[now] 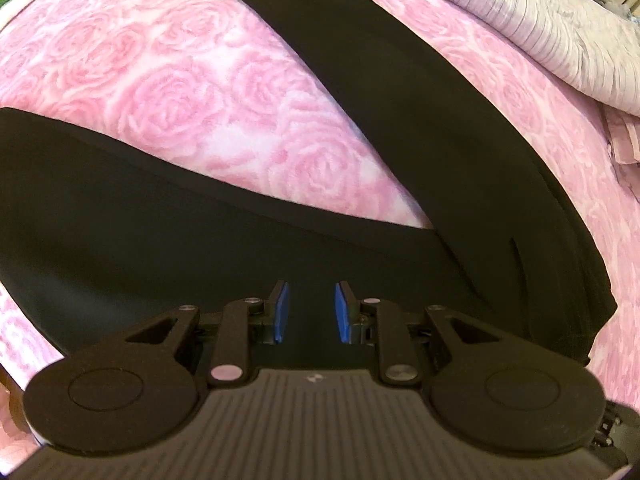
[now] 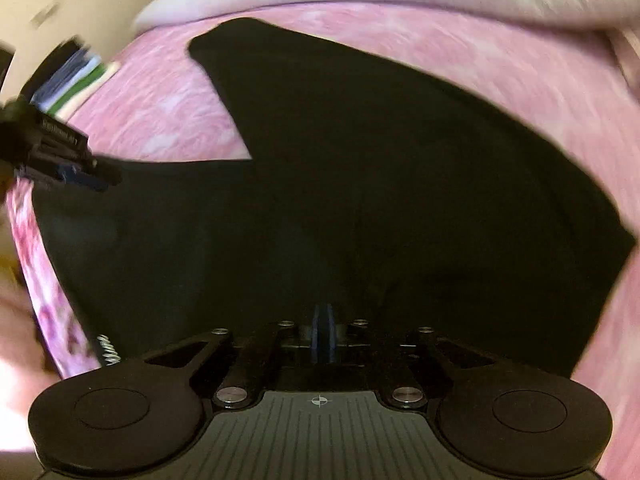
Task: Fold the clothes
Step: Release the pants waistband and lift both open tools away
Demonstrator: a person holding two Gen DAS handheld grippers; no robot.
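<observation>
One black garment, a pair of black trousers [image 1: 420,128], lies spread on the bed's pink rose-pattern blanket [image 1: 168,92]. I count two legs in my left wrist view: one runs toward the left edge, the other toward the top, and they meet just ahead of my left gripper [image 1: 309,312]. Its jaws stand partly open with a clear gap between the two blue pads [image 1: 282,312], holding nothing, poised over the black cloth. One lilac striped cover [image 1: 540,28] lies bunched at upper right. In my right wrist view, which is motion-blurred, the right gripper [image 2: 322,334] has its jaws pressed together; I cannot tell whether cloth is pinched between them. One stack of folded items [image 2: 76,80] sits at far left.
</observation>
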